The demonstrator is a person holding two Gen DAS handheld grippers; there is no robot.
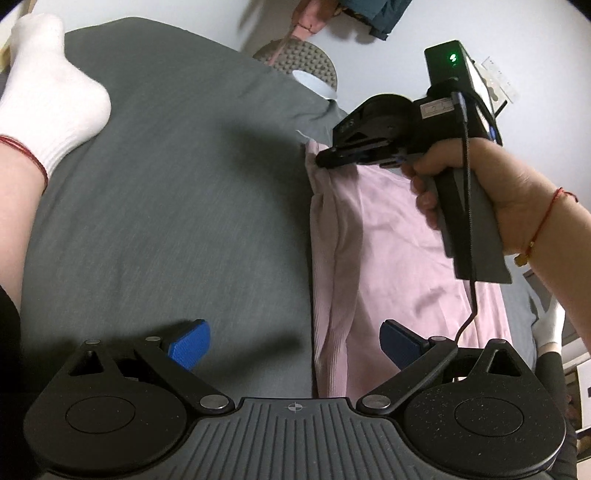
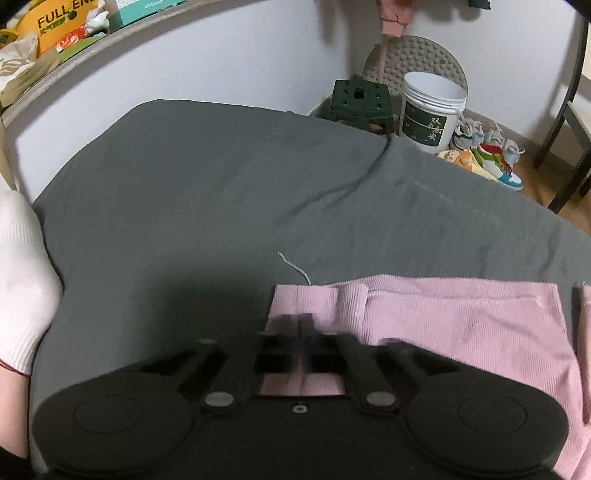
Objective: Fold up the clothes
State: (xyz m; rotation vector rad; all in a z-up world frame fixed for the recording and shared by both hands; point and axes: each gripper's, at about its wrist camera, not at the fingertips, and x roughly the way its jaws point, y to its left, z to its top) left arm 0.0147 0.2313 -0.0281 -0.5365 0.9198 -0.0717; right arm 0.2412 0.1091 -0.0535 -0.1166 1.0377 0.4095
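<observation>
A pink ribbed garment (image 1: pixel 391 236) lies flat on the grey bed sheet (image 1: pixel 166 206), with its left edge bunched into a fold. My left gripper (image 1: pixel 295 345) is open above that edge, one blue pad (image 1: pixel 190 345) over the sheet and the other over the pink cloth. A hand holds my right gripper (image 1: pixel 320 159) at the garment's far corner. In the right wrist view the right gripper (image 2: pixel 301 325) is blurred, with its fingers together on the edge of the pink garment (image 2: pixel 443 325).
A foot in a white sock (image 1: pixel 51 99) rests on the sheet at the left. Beyond the bed stand a white bucket (image 2: pixel 430 110), a green stool (image 2: pixel 360 101) and several shoes (image 2: pixel 491 155) on the floor. A cluttered shelf (image 2: pixel 55 33) runs along the wall.
</observation>
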